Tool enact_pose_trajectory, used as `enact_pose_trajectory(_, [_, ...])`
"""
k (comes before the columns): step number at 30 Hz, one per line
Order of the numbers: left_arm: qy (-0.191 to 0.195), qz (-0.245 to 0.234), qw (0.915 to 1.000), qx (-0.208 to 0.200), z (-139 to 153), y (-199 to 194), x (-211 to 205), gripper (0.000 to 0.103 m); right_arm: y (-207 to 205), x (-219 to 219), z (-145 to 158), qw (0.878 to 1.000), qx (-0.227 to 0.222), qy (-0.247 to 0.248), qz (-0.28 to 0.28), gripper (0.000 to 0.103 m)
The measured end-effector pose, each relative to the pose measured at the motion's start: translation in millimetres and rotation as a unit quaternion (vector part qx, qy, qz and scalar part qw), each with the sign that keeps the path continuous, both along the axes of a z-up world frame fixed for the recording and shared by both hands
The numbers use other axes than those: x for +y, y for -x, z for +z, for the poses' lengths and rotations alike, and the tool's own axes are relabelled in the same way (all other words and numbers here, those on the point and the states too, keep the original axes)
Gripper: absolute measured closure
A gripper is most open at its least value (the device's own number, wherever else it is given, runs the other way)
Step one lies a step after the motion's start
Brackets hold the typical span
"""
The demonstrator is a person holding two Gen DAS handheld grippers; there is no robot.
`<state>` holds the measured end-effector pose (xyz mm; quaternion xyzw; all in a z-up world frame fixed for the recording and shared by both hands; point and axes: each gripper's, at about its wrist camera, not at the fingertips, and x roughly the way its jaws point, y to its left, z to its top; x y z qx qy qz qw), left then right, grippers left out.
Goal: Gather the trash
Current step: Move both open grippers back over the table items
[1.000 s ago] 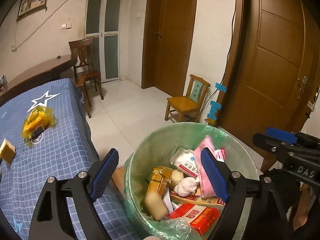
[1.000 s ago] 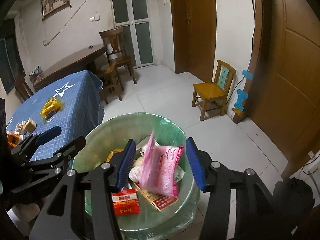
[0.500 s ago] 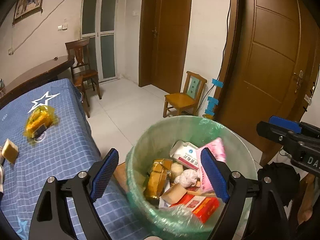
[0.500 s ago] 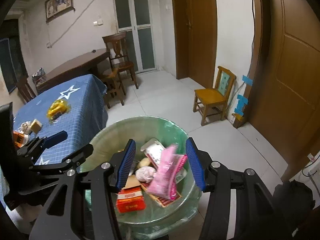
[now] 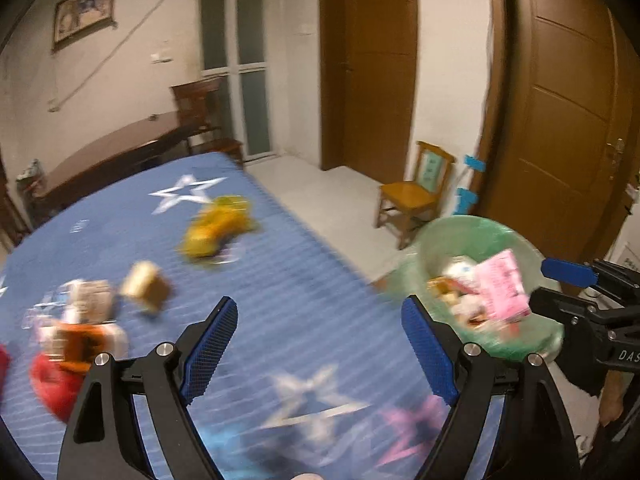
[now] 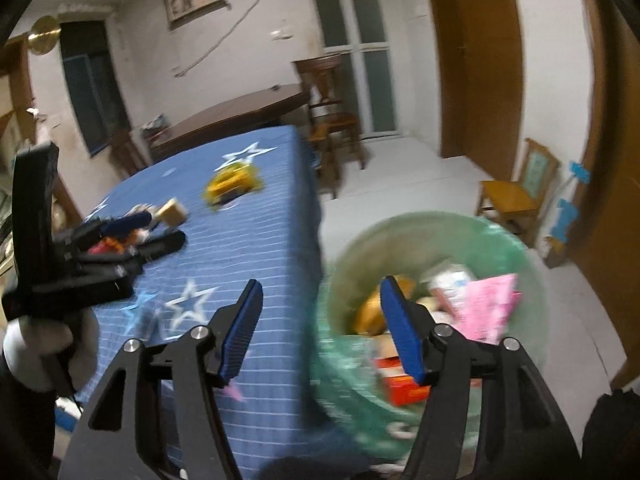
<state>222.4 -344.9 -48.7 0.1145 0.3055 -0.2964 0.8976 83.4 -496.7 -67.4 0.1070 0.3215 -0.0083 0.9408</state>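
Observation:
A green-lined trash bin (image 5: pixel 500 236) (image 6: pixel 516 248) stands on the floor beside the table, holding a pink packet (image 5: pixel 504 286) (image 6: pixel 490 304) and other wrappers. My left gripper (image 5: pixel 320 344) hangs open and empty over the blue starred tablecloth (image 5: pixel 280 280). On the cloth lie a yellow wrapper (image 5: pixel 216 228) (image 6: pixel 234 182), a tan block (image 5: pixel 146 286) (image 6: pixel 172 210) and a blurred heap of red and orange trash (image 5: pixel 68 340). My right gripper (image 6: pixel 320 328) hovers at the table edge next to the bin, its jaws opening with nothing between them. The left gripper (image 6: pixel 132 240) shows at that view's left.
A small wooden chair (image 5: pixel 416 192) stands by the brown doors (image 5: pixel 560 128). A dark wooden table (image 6: pixel 232 116) and a tall chair (image 6: pixel 328 96) stand beyond the blue cloth. White tiled floor (image 6: pixel 400 168) lies between the table and the doors.
Both grippers have swung left, away from the bin and over the table. The pink packet that stood between the right gripper's fingers now lies in the bin. The right jaws have widened.

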Motion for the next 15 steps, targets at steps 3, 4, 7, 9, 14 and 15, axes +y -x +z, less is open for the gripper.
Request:
enact_pose_trajectory(3, [0.011,0.028,0.9995,0.003,14,-15,57,0.019,-12,29,-1,0.999,0.004,0.003,0.040,0.042])
enact_pose_trajectory(4, [0.013,0.043,0.9990,0.000,20,-21,80,0.019,-17,40,-2,0.998,0.006,0.004,0.054,0.042])
enact_pose_trajectory(7, [0.016,0.087,0.9961,-0.008,30,-36,147,0.019,-32,70,-2,0.996,0.012,0.001,0.093,0.042])
enact_pose_trajectory(9, [0.024,0.116,0.9929,-0.005,33,-44,190,0.019,-41,89,-3,0.993,0.016,0.006,0.114,0.042])
enact_pose_trajectory(14, [-0.006,0.168,0.9843,0.054,4,-78,293,0.020,-60,122,-8,0.990,0.029,0.011,0.139,0.042])
enact_pose_trajectory(15, [-0.023,0.172,0.9829,0.061,-3,-82,304,0.020,-65,129,-10,0.989,0.032,0.012,0.141,0.042])
